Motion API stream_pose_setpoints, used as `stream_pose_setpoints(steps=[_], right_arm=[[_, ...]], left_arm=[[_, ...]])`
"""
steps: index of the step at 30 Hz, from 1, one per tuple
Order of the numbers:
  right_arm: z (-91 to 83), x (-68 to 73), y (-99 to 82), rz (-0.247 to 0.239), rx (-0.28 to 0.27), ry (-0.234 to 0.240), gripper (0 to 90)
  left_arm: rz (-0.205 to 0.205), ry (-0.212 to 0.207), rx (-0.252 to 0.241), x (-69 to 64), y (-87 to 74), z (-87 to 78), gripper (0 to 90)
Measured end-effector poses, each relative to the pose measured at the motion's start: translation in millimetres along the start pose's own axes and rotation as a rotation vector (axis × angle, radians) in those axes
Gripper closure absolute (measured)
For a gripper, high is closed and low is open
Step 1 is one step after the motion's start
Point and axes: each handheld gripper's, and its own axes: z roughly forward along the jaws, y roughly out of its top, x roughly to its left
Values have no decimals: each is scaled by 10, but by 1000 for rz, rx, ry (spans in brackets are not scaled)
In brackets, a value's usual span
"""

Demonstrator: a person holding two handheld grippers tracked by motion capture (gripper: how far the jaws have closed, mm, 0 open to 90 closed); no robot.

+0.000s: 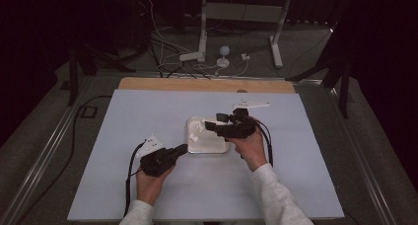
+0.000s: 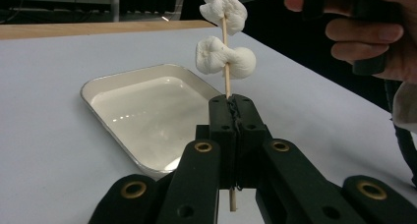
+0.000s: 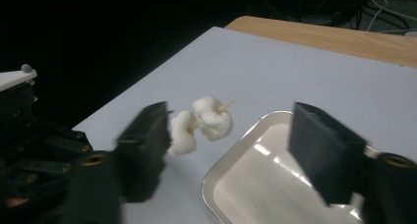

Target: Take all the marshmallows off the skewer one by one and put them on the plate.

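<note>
1. High view: the left hand-held gripper (image 1: 183, 148) is shut on a thin skewer (image 1: 191, 140) that rises from its tips over the near edge of the metal tray (image 1: 217, 147); the right hand-held gripper (image 1: 211, 126) hangs above the tray's far side, its jaws parted with nothing in them; the bench (image 1: 148, 116) carries little else.

2. Left gripper view: the jaws clamp the wooden skewer (image 2: 227, 84) low on its shaft; two marshmallows (image 2: 224, 62) sit threaded above the grip, the upper one close under the person's right hand (image 2: 366, 30); by my judgement they are light, soft and easily crushed, the stick stiff but snappable, so a hold belongs on bare wood.

3. Right gripper view: the jaws stand half apart and empty; the marshmallows (image 3: 201, 123) lie ahead, just beyond the left jaw; the tray (image 3: 231, 170) sits below; the left hand-held gripper (image 3: 29, 135) crowds that side.
</note>
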Motion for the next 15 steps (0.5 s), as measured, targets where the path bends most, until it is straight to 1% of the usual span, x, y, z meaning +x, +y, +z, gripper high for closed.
stream_pose_setpoints(steps=[1, 2, 4, 5, 6, 7, 9, 11, 12, 13, 14, 15], right_arm=[[22, 2, 4, 12, 4, 6, 398], [40, -1, 6, 33, 9, 17, 441], [74, -18, 9, 90, 21, 23, 542], [90, -36, 8, 111, 21, 43, 595], [101, -49, 6, 134, 24, 53, 650], [110, -58, 5, 147, 26, 61, 681], [133, -66, -2, 167, 35, 75, 680], [153, -67, -8, 188, 49, 84, 640], [164, -73, -10, 203, 59, 93, 648], [166, -73, -12, 208, 62, 97, 659], [166, -72, -12, 211, 63, 93, 660], [168, -74, -13, 224, 65, 97, 660]], left_arm=[[1, -4, -2, -4, -1, 3, 900], [2, -6, -4, -8, -3, 6, 900], [8, -11, -3, -14, -5, 10, 900], [7, -10, -3, -16, -6, 13, 900], [6, -11, -2, -18, -7, 17, 900], [9, -13, 1, -17, -9, 19, 900], [15, -12, 5, -19, -11, 21, 900], [18, -13, 6, -20, -12, 20, 900], [19, -11, 6, -22, -12, 19, 900], [20, -10, 4, -24, -12, 19, 900], [22, -8, 1, -28, -11, 19, 900], [22, -7, -1, -30, -11, 19, 900]])
